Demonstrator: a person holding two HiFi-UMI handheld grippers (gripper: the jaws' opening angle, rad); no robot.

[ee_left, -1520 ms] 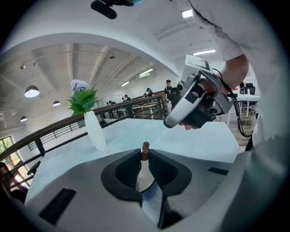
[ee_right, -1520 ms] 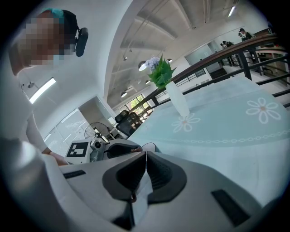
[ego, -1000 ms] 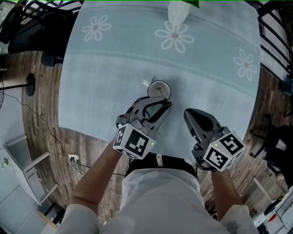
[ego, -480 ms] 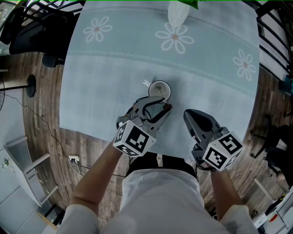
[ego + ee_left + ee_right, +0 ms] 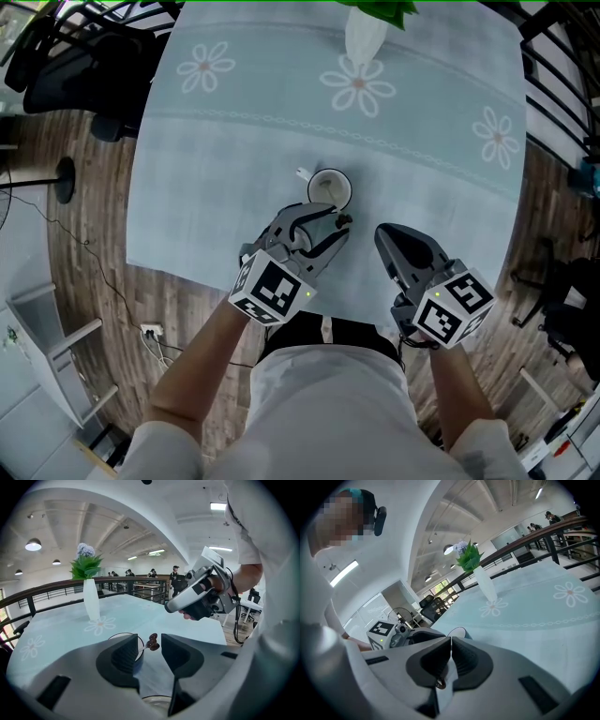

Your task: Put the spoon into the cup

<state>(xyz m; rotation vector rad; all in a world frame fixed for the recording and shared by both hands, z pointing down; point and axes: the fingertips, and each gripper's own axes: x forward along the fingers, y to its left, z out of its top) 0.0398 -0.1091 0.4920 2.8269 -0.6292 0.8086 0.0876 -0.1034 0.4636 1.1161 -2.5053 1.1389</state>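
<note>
A white cup (image 5: 328, 187) stands mid-table on the pale blue cloth (image 5: 225, 159). The spoon leans inside it, with its dark brown handle end (image 5: 344, 219) sticking out over the near rim. My left gripper (image 5: 325, 222) sits just in front of the cup and its jaws are opening. In the left gripper view the handle end (image 5: 153, 642) hangs free between the jaws of that gripper (image 5: 150, 643), touching neither pad. The cup's rim (image 5: 139, 642) peeks out behind the left jaw. My right gripper (image 5: 385, 235) rests to the right, shut and empty (image 5: 450, 642).
A white vase (image 5: 364, 34) with a green plant stands at the table's far edge, also visible as the vase (image 5: 91, 600) and the vase (image 5: 485, 587). A black chair (image 5: 66, 66) is beyond the table's left corner. Dark railing (image 5: 562, 84) runs along the right side.
The left jaws have spread apart and let go of the spoon's handle. The spoon stays leaning in the cup. The right gripper has not moved.
</note>
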